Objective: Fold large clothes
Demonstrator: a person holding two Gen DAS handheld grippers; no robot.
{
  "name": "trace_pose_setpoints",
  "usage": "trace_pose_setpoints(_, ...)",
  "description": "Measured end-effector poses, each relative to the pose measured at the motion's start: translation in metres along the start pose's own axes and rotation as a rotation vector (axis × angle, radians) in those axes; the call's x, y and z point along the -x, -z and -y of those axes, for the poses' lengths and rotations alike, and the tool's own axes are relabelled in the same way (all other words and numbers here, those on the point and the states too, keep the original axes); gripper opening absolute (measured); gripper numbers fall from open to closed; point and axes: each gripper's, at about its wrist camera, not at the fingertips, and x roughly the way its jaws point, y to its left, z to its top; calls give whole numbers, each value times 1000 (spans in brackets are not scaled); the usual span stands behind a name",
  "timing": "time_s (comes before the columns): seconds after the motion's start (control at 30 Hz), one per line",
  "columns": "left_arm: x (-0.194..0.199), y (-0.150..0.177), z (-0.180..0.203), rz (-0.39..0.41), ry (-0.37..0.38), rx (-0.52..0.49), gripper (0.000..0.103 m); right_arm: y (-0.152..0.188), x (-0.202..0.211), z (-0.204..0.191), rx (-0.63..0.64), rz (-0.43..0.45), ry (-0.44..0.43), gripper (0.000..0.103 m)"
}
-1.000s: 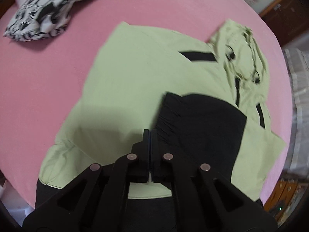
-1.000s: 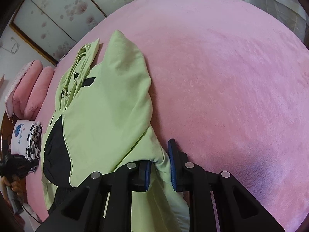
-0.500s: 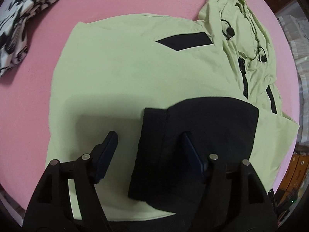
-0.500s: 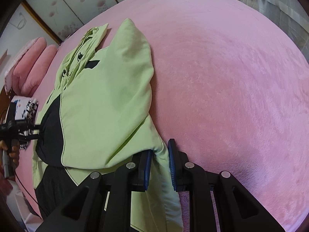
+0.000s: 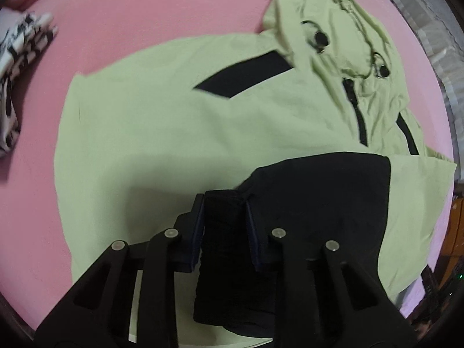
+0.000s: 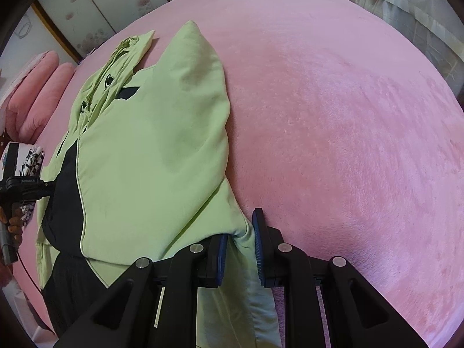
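Note:
A light green hooded jacket (image 5: 179,121) with black panels lies spread on the pink bed; it also shows in the right wrist view (image 6: 150,156). Its black sleeve end (image 5: 319,203) is folded across the body. My left gripper (image 5: 224,203) is shut on the black cuff (image 5: 223,232). My right gripper (image 6: 239,226) is shut on the green fabric (image 6: 243,249) at the jacket's lower right edge. The left gripper also shows in the right wrist view (image 6: 20,185) at the far left.
The pink bed cover (image 6: 348,116) stretches wide to the right. A black-and-white patterned garment (image 5: 17,66) lies at the left. Pink pillows (image 6: 43,87) sit at the bed's far end. Curtains (image 6: 406,14) and wooden furniture (image 5: 452,226) border the bed.
My left gripper opened wide over the black cuff half a second ago, and has now closed on it. My right gripper kept its hold on the green fabric.

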Motion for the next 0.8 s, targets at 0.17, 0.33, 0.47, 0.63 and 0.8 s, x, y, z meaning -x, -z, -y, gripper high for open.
trace_pose_setpoints(0.17,34,-16,7,154,-3,-3,22,-2,0,-2,-1,-1,3,17)
trace_pose_setpoints(0.33,49,-38,1,210,-53,40,22,-3,-4,-9,35,-21,-17,26)
trace_pose_setpoints(0.47,44,-32,-18,166,-118,99,22,0,-4,-20,100,-25,-48,26)
trace_pose_setpoints(0.63,20,-8,-39,118,-184,153,22,7,-7,-25,126,-23,-82,26)
trace_pose_setpoints(0.8,13,-2,-32,116,-270,106,22,11,-8,-24,179,-30,-73,27)
